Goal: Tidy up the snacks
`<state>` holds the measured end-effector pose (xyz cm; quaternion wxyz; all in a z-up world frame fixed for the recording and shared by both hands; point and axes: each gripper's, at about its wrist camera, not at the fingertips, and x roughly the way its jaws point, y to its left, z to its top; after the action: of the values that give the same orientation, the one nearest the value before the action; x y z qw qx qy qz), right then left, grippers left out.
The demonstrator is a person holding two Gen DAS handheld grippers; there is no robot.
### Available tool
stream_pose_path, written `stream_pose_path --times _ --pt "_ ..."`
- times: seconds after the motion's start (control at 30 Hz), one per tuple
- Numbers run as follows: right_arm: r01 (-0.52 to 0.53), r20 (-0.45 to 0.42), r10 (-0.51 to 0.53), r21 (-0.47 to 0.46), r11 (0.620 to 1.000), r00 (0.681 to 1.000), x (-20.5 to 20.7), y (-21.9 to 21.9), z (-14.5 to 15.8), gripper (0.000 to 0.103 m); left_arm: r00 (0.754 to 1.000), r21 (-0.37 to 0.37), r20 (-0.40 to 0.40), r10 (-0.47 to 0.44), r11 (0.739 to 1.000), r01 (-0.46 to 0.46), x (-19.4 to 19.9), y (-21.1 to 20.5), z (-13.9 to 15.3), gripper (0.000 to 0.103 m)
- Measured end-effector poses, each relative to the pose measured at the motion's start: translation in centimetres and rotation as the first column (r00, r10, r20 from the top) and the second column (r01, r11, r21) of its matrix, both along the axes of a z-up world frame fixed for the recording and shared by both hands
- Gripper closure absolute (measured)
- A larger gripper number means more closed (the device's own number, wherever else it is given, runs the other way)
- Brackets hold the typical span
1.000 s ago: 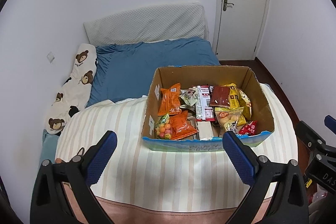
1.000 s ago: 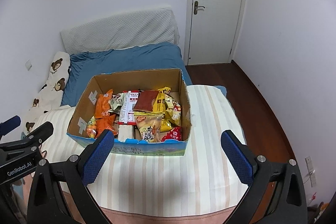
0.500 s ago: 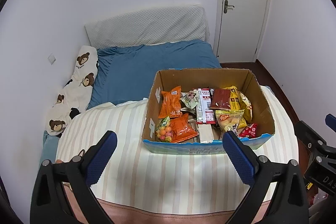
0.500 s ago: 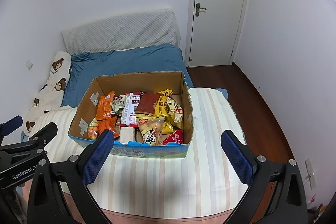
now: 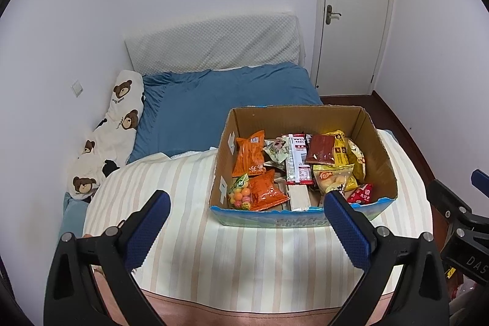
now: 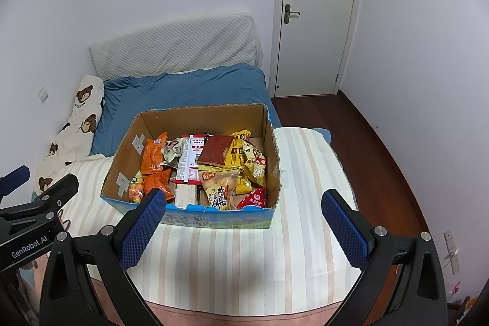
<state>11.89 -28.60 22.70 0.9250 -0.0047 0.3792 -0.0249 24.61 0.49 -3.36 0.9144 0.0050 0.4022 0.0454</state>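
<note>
I had both tongs spread wide and holding nothing: the left tongs (image 5: pixel 246 214) and the right tongs (image 6: pixel 244 214) hovered above the striped blanket (image 5: pixel 244 258) on the bed. The cardboard box (image 6: pixel 272 148) of snack packets (image 6: pixel 218 188) sat just ahead of them.

Even indoor light, soft shadows, sharp centre, strong fisheye bending, dark corners.
</note>
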Motion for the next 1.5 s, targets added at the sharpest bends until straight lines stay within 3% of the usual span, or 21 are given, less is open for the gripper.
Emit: stream_pose_path --times 1.5 --pt "0.012 -0.009 -0.012 0.001 1.000 1.000 -0.57 -0.46 0.43 0.000 1.000 -0.006 -0.015 -0.017 1.000 0.017 -0.02 -0.22 -0.07 0.000"
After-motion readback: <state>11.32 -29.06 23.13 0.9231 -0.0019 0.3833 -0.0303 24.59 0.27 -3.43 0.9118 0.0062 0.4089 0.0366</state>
